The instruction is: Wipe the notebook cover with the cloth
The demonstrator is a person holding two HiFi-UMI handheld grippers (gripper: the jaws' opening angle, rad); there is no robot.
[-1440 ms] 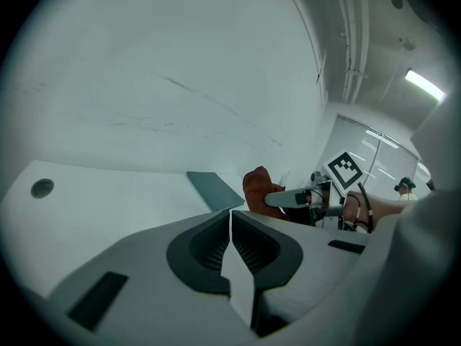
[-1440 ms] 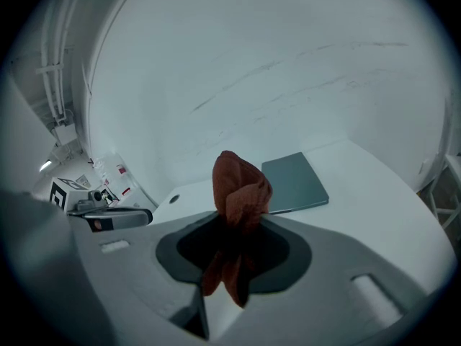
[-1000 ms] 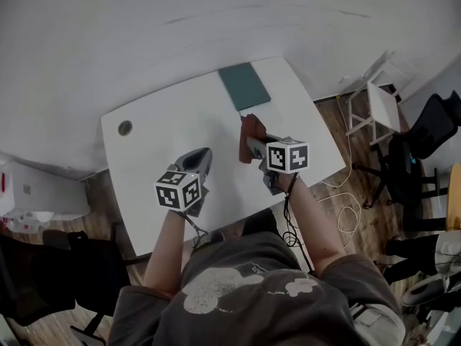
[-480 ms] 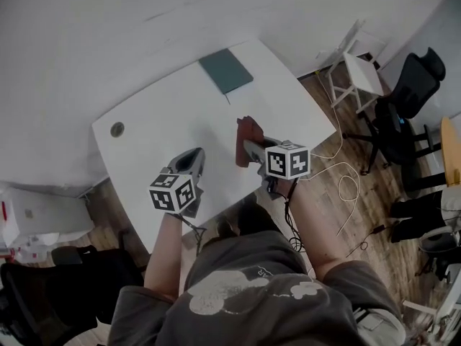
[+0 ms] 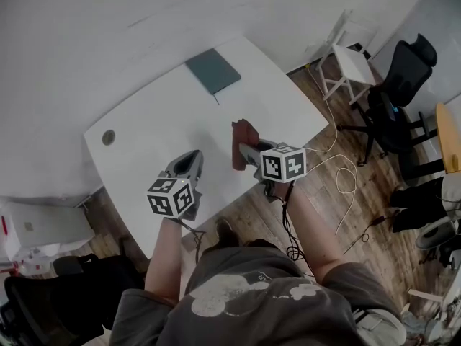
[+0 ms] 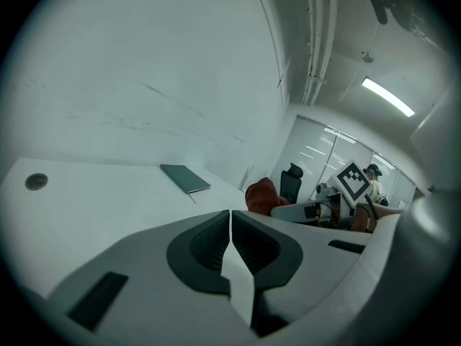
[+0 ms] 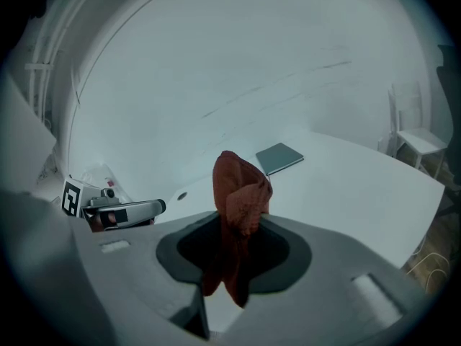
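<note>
Cloth (image 7: 241,186), rust-red and crumpled, pinched in right claw (image 7: 232,229); left claw (image 6: 230,218) closed, empty; dark teal rectangular notebook (image 5: 212,71) well apart on white counter (image 5: 158,128).

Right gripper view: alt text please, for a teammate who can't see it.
The right gripper is shut on a rust-red cloth bunched up between its jaws. Beyond, a dark closed notebook lies on the white table, apart from the cloth.
</note>
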